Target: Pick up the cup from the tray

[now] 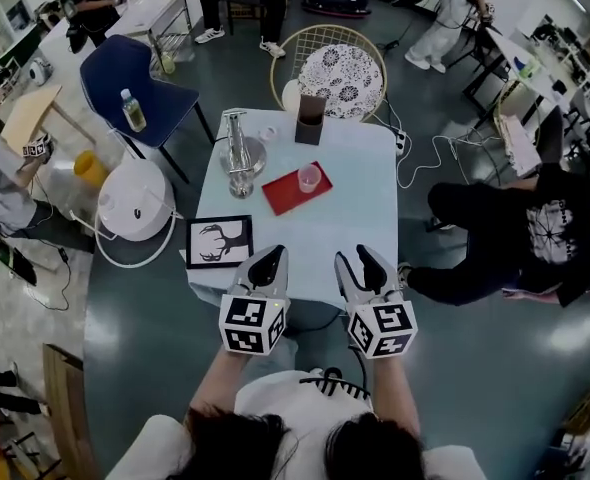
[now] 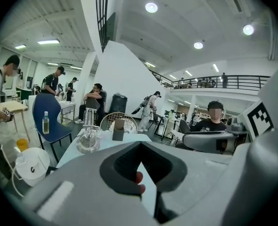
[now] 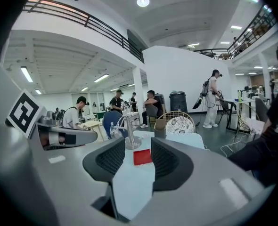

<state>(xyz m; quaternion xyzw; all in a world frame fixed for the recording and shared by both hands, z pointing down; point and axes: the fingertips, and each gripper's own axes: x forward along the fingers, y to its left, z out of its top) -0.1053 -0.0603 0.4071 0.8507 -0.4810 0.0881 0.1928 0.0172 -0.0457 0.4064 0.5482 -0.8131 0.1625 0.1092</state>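
A clear, pinkish cup (image 1: 309,178) stands upright on a red tray (image 1: 293,192) in the middle of a pale blue table (image 1: 360,183). Both grippers hover over the table's near edge, well short of the tray. My left gripper (image 1: 268,260) is shut with nothing in it; in the left gripper view its tips (image 2: 140,145) meet, and a bit of the red tray (image 2: 139,177) shows through the hollow below them. My right gripper (image 1: 361,261) is open and empty. The right gripper view frames the tray (image 3: 142,157) between its jaws (image 3: 138,147); I cannot make out the cup there.
A metal stand on a round base (image 1: 238,156) rises just left of the tray, and a brown container (image 1: 310,118) sits at the far edge. A framed deer picture (image 1: 219,241) hangs over the table's near left corner. A wicker chair (image 1: 340,68) stands beyond, and a person (image 1: 515,233) sits to the right.
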